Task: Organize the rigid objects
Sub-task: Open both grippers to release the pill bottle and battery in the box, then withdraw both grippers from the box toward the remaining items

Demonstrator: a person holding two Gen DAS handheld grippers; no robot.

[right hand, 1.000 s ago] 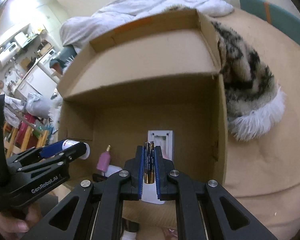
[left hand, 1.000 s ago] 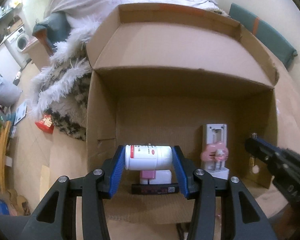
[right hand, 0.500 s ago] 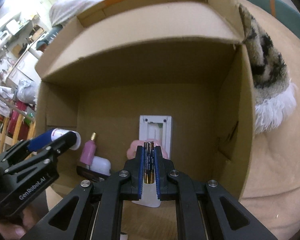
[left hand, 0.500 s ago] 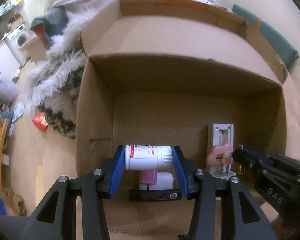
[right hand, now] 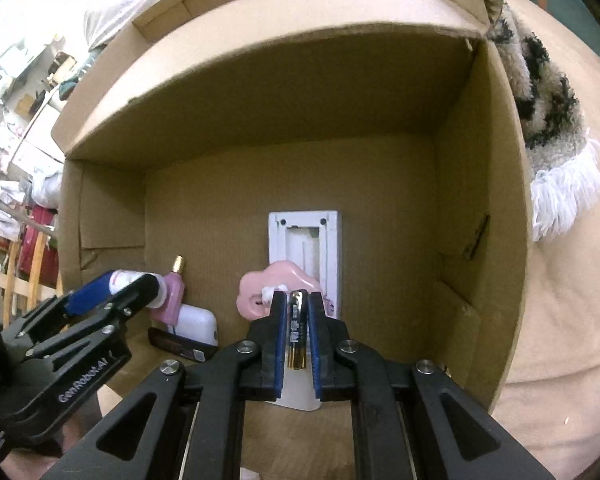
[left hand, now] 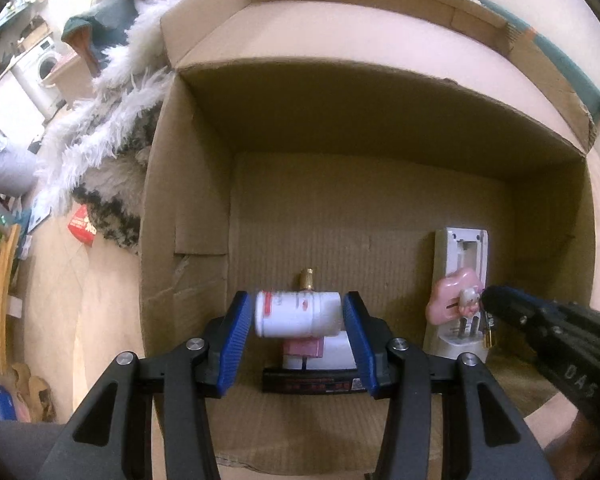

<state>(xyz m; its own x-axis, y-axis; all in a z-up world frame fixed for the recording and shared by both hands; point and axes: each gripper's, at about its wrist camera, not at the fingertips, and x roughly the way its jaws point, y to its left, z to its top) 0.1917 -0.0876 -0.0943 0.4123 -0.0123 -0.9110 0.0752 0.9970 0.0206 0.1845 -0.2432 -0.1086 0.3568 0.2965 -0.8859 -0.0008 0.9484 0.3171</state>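
My left gripper (left hand: pixel 298 316) is shut on a white pill bottle (left hand: pixel 298 314) held crosswise, low inside the open cardboard box (left hand: pixel 188 200). Under it lie a pink perfume bottle (right hand: pixel 171 296), a white case (right hand: pixel 198 322) and a black flat device (left hand: pixel 314 384). My right gripper (right hand: pixel 297 320) is shut on a black and gold battery (right hand: pixel 296 330), just above a white remote (right hand: pixel 305 240) lying face down with its battery bay uncovered, and a pink cartoon clip (right hand: pixel 274 284). The left gripper (right hand: pixel 112 292) with the pill bottle shows at the left of the right wrist view.
The box stands on a beige bed cover (right hand: pixel 560 320). A furry black and white blanket (left hand: pixel 112 148) lies against the box's left side and another part (right hand: pixel 548 100) by its right side. A red packet (left hand: pixel 82 226) lies on the cover at left. The box floor's far half is bare.
Both grippers have sunk deeper into the box, each keeping its hold. The right gripper's battery now hangs right over the pink clip and remote.
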